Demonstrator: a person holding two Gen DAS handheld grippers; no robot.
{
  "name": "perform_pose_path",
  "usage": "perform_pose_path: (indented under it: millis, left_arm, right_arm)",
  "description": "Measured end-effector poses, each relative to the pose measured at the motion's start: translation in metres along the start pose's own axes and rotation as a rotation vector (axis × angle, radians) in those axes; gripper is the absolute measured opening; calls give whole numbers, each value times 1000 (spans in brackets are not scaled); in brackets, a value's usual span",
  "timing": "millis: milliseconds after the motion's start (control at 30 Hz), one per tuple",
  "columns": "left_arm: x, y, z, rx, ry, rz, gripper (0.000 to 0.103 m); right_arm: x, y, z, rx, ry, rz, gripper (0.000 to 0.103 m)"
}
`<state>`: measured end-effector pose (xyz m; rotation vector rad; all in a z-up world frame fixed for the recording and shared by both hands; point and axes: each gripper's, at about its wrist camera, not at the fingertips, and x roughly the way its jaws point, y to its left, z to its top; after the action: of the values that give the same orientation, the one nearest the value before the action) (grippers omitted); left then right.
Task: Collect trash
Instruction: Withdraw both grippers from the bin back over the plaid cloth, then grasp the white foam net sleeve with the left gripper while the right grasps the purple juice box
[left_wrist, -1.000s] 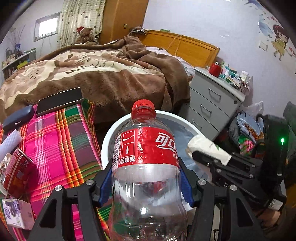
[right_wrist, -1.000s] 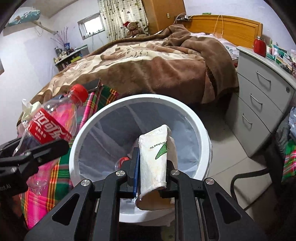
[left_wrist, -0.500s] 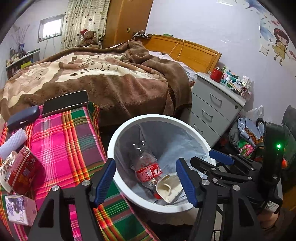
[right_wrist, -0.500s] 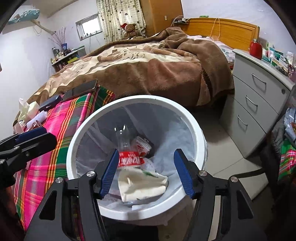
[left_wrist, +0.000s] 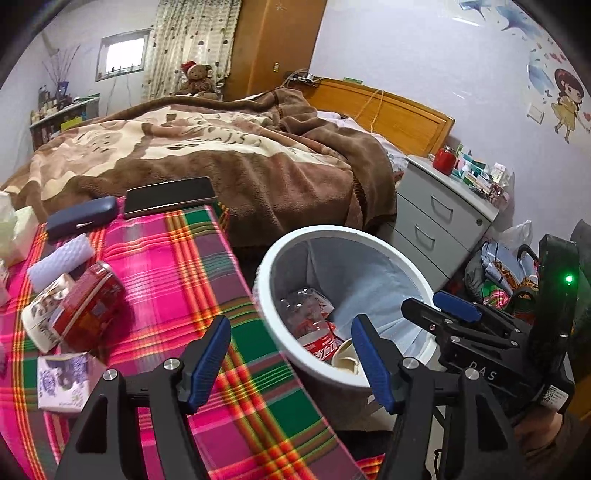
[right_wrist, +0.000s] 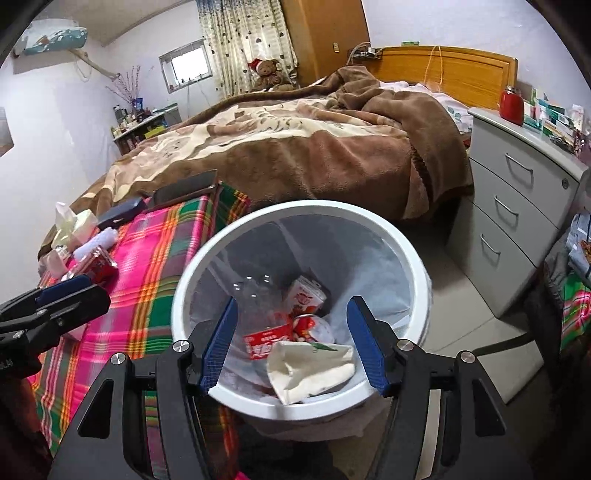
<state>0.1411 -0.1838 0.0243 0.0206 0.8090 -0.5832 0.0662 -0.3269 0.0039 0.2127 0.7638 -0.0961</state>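
Note:
A white bin (left_wrist: 391, 254) (right_wrist: 413, 262) with a pale liner stands by the plaid-covered table. In it lie a clear cola bottle (left_wrist: 314, 332) (right_wrist: 266, 336), a crumpled paper cup (right_wrist: 310, 363) (left_wrist: 345, 358) and a small red-and-white carton (right_wrist: 304, 297). My left gripper (left_wrist: 291, 354) is open and empty over the table edge left of the bin. My right gripper (right_wrist: 291, 343) is open and empty above the bin; it also shows in the left wrist view (left_wrist: 439, 310). On the table lie a red packet (left_wrist: 88, 306), a small purple-and-white box (left_wrist: 64, 380) and a white foam piece (left_wrist: 61, 264).
The plaid cloth (left_wrist: 166, 280) also bears a phone (left_wrist: 170, 195), a dark glasses case (left_wrist: 81, 218) and tissues (left_wrist: 11, 229). A bed with a brown blanket (left_wrist: 221, 147) lies behind. A grey drawer unit (left_wrist: 443, 214) and a pile of bags (left_wrist: 506, 269) stand right of the bin.
Both grippers opened and dropped the bottle and the paper cup into the bin. Since then the left gripper has swung left over the table, and the right has stayed above the bin.

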Motion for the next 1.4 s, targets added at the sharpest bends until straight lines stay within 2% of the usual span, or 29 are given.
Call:
perform_pose_path:
  millis: [567, 1033, 1400]
  left_arm:
    - [-56, 56, -29, -71, -58, 98, 67]
    - [-100, 133, -53, -177, -105, 230, 67]
    - [-115, 196, -68, -260, -97, 315, 68]
  right_arm:
    - [-3, 54, -6, -60, -22, 84, 63]
    - [11, 117, -15, -173, 17, 205, 63]
    - [22, 160, -18, -265, 58, 299, 63]
